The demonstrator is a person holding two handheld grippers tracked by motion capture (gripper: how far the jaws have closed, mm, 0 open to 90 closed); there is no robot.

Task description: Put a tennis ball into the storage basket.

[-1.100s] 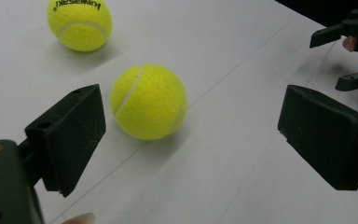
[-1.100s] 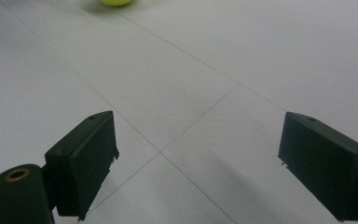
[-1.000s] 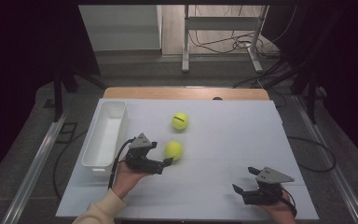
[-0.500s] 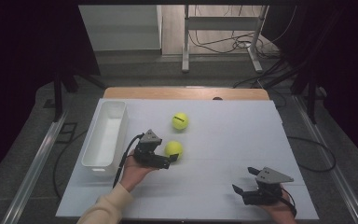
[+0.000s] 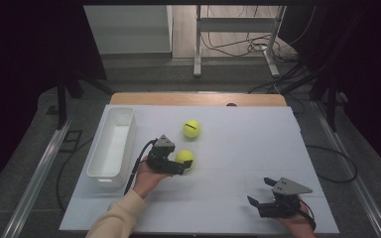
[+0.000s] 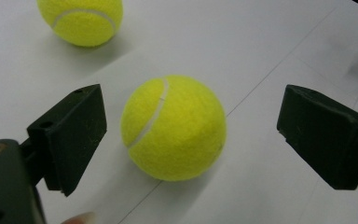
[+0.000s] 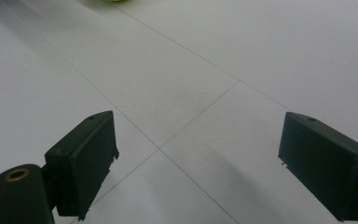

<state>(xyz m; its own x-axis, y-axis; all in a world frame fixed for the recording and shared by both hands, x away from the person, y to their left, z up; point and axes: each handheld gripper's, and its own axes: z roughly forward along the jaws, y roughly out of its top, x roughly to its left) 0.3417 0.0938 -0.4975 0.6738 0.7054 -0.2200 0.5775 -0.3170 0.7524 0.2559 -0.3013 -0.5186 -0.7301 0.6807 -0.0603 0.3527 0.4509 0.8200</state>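
Note:
Two yellow tennis balls lie on the white table point(image 5: 238, 148). The near ball point(image 5: 184, 158) point(image 6: 173, 128) rests between the open jaws of my left gripper point(image 5: 187, 165) point(image 6: 191, 130), with gaps on both sides. The far ball point(image 5: 191, 128) point(image 6: 80, 19) lies free behind it. My right gripper point(image 5: 260, 192) point(image 7: 200, 163) is open low at the table's front right, with only bare tabletop between its jaws.
A white rectangular bin point(image 5: 113, 144) stands along the table's left side, just left of my left hand. A wooden strip point(image 5: 198, 99) edges the far side. Cables and stand legs point(image 5: 233, 49) are on the floor beyond.
My left gripper has moved forward and right, so the near ball now sits between its jaws. The right gripper has stayed still.

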